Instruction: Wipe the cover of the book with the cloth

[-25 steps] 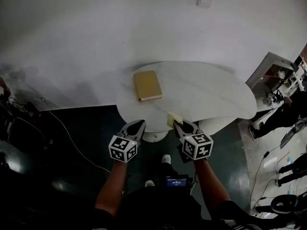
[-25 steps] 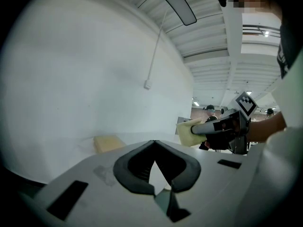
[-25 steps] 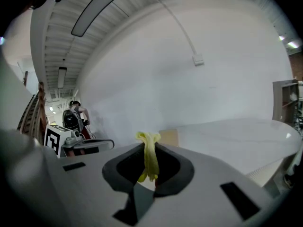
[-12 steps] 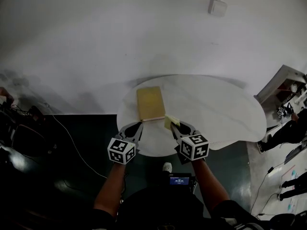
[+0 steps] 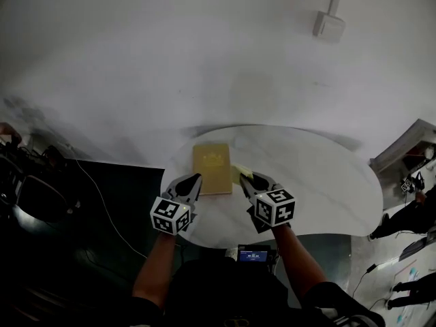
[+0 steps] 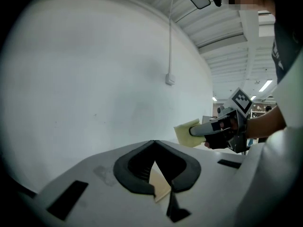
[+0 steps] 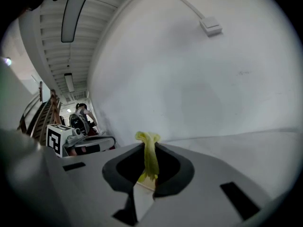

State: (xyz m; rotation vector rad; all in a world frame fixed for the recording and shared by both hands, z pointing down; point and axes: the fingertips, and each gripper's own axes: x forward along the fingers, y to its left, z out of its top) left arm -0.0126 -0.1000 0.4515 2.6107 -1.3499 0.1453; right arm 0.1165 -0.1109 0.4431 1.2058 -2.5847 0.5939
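A yellow-tan book point(image 5: 211, 167) lay flat on the left part of a white oval table point(image 5: 320, 182), its cover facing up and its far edge toward the pale wall. The right gripper point(image 5: 244, 177) was pinched tight on a yellow cloth point(image 5: 241, 174). In the right gripper view, the cloth point(image 7: 149, 157) stood as a bunched fold squeezed between the jaws, with its top poking out above them. In the head view, that cloth sat just beside the book's right edge, near its near corner. Whether it touched the cover could not be told.

The left gripper point(image 5: 194, 178) was at the book's near left corner with its jaws pressed together and nothing held. In the left gripper view point(image 6: 154, 142), the tips met in a point, and a tan sliver of the book point(image 6: 158, 183) showed through the gap below them. The same view showed the right gripper point(image 6: 196, 130) off to the right, carrying the cloth point(image 6: 184, 132). The two grippers stood on either side of the book's near end, apart from each other. A small box point(image 5: 329, 26) with a conduit was mounted on the wall beyond the table.
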